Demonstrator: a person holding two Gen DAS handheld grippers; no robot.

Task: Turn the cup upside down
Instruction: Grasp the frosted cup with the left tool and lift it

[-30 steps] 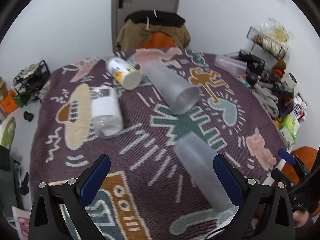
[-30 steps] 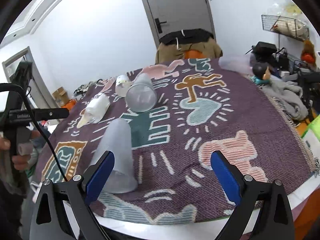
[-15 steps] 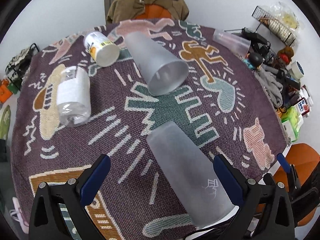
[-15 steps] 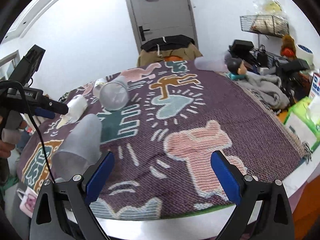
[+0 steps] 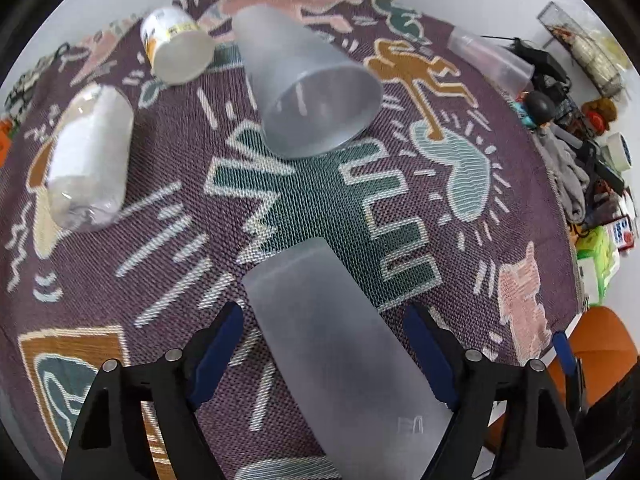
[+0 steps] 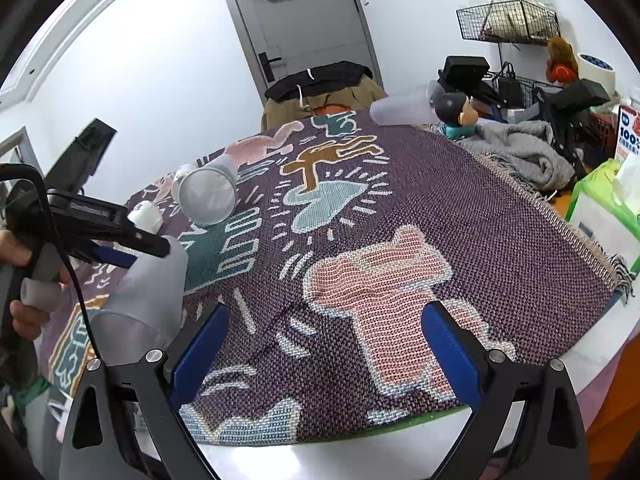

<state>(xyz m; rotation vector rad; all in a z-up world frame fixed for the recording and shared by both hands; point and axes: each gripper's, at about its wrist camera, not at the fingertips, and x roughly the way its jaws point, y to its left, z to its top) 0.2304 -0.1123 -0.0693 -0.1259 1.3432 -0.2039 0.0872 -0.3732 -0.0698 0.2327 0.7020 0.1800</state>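
Left wrist view: a frosted, translucent cup [image 5: 340,344] is seen between the spread fingers of the left gripper [image 5: 324,344], wide rim nearest, a faint mark near it unreadable. The right gripper [image 6: 324,356] is held apart over the patterned cloth [image 6: 460,208]; "100%" is read on a far carton [image 6: 629,134].

left wrist close above cup [image 5: 340,344], right wrist beside it

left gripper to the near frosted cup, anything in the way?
Nothing visible. The frosted cup already sits between the open fingers of the left gripper. The lying cup, bottle and can lie farther back on the rug.
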